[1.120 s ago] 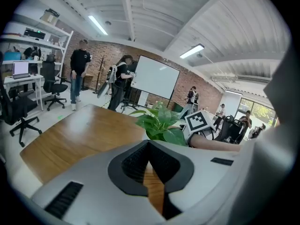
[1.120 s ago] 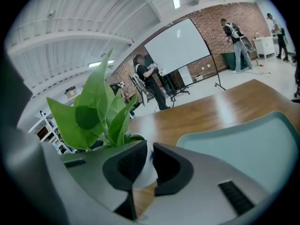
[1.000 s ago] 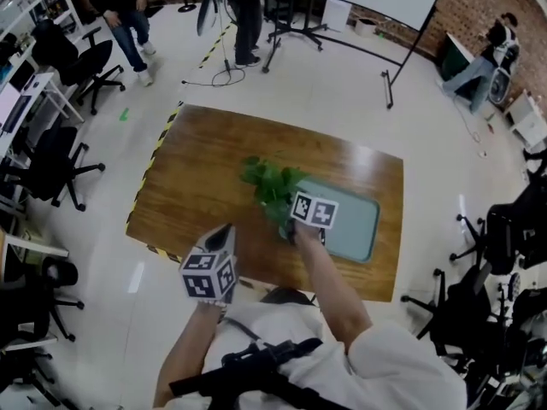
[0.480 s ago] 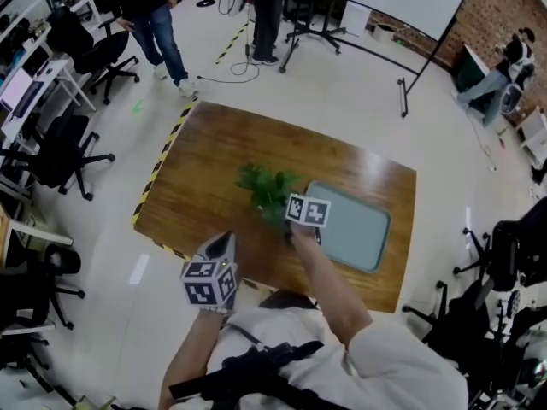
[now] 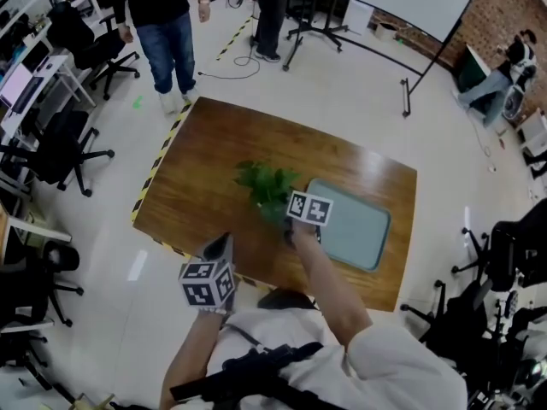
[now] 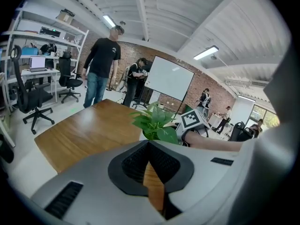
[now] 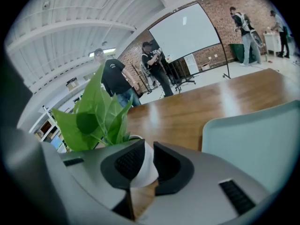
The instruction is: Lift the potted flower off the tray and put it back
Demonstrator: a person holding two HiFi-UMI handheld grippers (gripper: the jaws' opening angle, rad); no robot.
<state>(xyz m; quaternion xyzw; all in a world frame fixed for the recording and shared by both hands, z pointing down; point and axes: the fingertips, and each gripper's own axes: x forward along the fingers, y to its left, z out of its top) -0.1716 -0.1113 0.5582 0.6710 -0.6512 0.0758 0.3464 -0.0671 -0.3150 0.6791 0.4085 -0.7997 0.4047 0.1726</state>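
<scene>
Your right claw (image 7: 147,149) has just been easing apart, loose round the pot (image 7: 144,173) that sits on the counter (image 5: 197,173) just beside the tray (image 5: 355,229), while your left claw (image 6: 153,170) idles slightly apart and empty, so next, I reckon, you re-clamp, lift and set it on the tray.

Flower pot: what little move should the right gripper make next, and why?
Probably close on the white pot and lift it onto the tray. The right gripper's jaws have just been opening with the pot between them, and it seems to stand on the table beside the tray.
</scene>
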